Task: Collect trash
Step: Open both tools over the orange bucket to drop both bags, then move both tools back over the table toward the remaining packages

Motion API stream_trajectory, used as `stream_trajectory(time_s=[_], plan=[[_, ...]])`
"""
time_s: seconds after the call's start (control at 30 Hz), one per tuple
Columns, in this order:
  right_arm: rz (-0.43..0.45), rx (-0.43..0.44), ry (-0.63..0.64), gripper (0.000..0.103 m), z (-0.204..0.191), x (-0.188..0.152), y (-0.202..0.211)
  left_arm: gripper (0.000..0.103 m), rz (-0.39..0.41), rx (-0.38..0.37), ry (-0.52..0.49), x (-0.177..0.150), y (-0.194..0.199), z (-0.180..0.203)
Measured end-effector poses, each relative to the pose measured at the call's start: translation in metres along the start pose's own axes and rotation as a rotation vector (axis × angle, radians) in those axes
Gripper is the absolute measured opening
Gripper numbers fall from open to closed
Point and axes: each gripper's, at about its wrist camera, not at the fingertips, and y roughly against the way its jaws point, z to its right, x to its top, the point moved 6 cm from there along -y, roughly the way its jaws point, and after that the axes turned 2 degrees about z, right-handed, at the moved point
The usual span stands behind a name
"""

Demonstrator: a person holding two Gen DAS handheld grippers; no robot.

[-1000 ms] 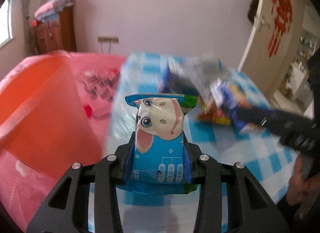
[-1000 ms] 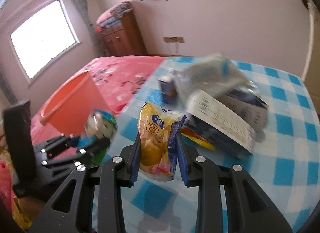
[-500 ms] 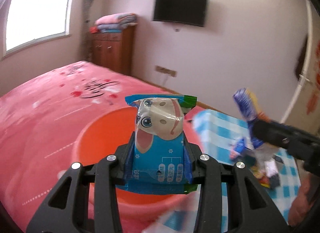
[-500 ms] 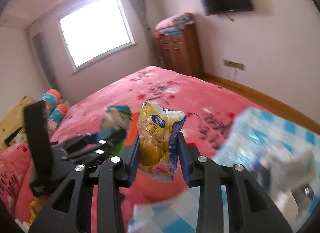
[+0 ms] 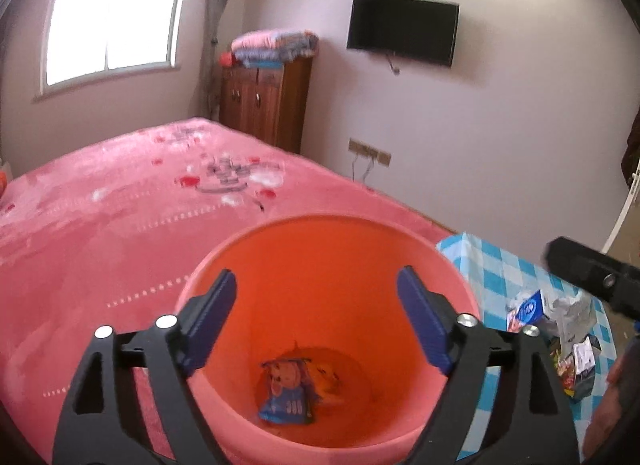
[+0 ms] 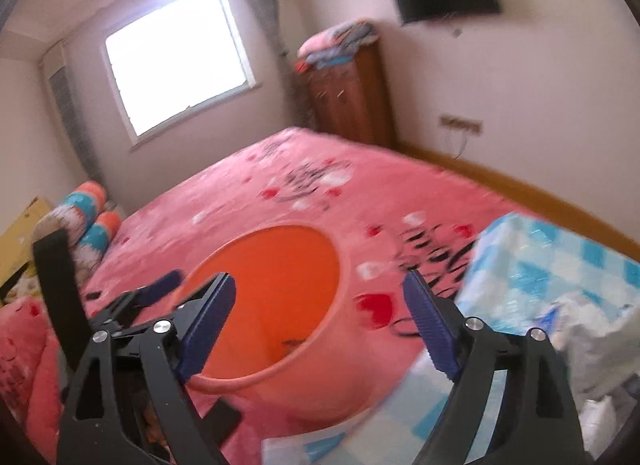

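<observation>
My left gripper (image 5: 317, 271) hangs over the mouth of the orange bucket (image 5: 320, 222); its jaws are opening wide, with nothing between them. On the bucket's bottom lie a blue cartoon snack packet (image 5: 286, 393) and a yellow packet (image 5: 326, 375) beside it. My right gripper (image 6: 319, 276) hovers by the near rim of the same bucket (image 6: 332, 365), its jaws opening too and empty. More wrappers (image 5: 560, 329) lie heaped on the blue checked table (image 5: 500, 265) to the right.
A bed with a pink cover (image 5: 120, 205) stretches behind and left of the bucket. A wooden cabinet (image 5: 264, 105) and a wall television (image 5: 402, 31) stand at the far wall. The other gripper's black body (image 6: 68, 305) shows at the left of the right wrist view.
Both grippers swung from the table to the bucket, then opened. The blue packet and the yellow packet have left the jaws and now lie in the bucket.
</observation>
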Motion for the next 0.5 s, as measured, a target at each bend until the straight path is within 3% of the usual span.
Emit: stream_trajectory(time_s=[0.13, 0.23, 0.33, 0.5], plan=[[0.152, -0.078, -0.043, 0.096, 0.025, -0.004, 0.04, 0.086, 0.063, -0.042, -0.022, 0.003, 0.017, 0.014], [0.21, -0.085, -0.093, 0.097, 0.041, -0.016, 0.06, 0.086, 0.104, -0.096, -0.04, 0.0, 0.032, 0.032], [0.219, -0.109, -0.124, 0.097, 0.057, -0.034, 0.071, 0.086, 0.118, -0.169, -0.061, -0.005, 0.042, 0.053], [0.202, -0.14, -0.176, 0.097, 0.08, -0.062, 0.084, 0.086, 0.133, -0.221, -0.108, -0.015, 0.056, 0.087]])
